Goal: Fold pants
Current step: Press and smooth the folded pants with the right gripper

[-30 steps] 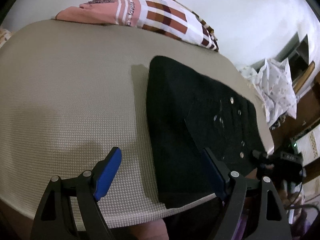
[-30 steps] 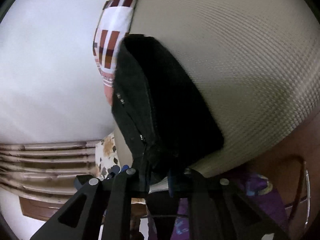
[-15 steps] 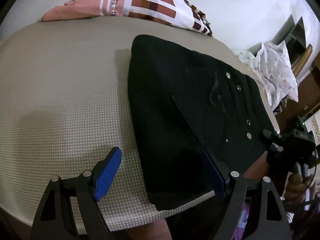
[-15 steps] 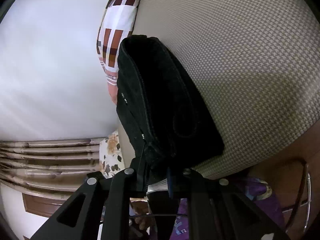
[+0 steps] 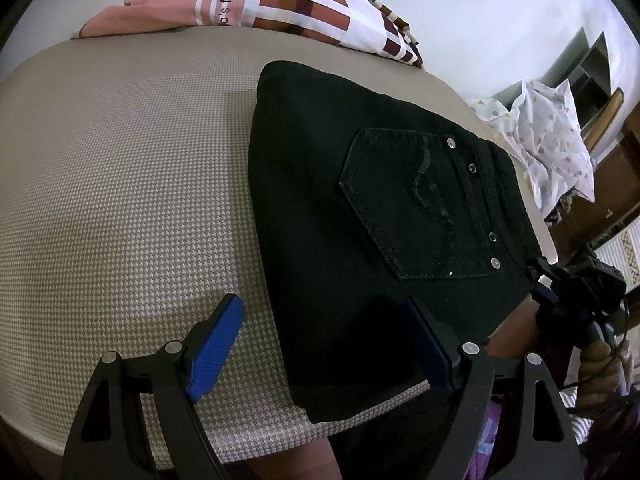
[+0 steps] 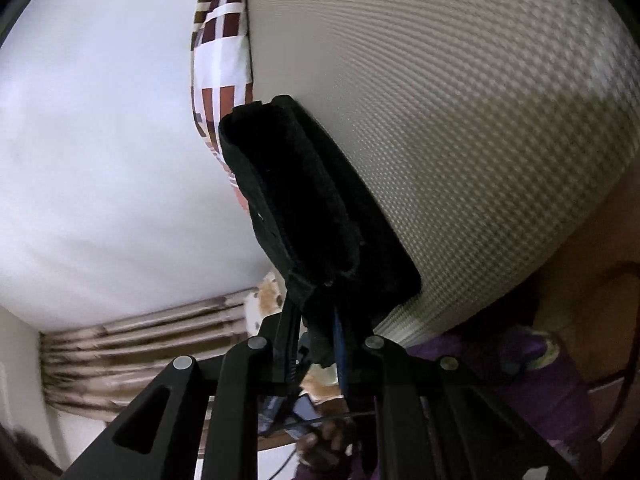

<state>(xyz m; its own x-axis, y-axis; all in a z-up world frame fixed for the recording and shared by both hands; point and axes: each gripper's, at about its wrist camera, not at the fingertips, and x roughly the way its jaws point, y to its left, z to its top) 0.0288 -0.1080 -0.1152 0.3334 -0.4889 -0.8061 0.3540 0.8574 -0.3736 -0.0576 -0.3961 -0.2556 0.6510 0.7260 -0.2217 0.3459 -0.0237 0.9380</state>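
1. The folded black denim pants (image 5: 360, 216) lie flat on the beige houndstooth-weave table cover (image 5: 120, 184), toward its near right edge, with a back pocket and metal rivets facing up.
2. The left gripper (image 5: 320, 344) hangs above the near edge of the pants with its blue-padded jaws wide apart and nothing between them; one pad is over the cover, the other over the black cloth.
3. The right gripper (image 6: 316, 344) has its jaws narrowed to a slim gap, pinching the corner of the pants at the waistband end.
4. Compared with a second ago, the left view sits closer and lower: the pants fill more of it and the pocket stitching now reads clearly.
5. The right view has rolled, and the pants' edge now slants across it.
6. A pink, white and brown checked cloth (image 5: 280, 4) lies at the far edge of the cover.
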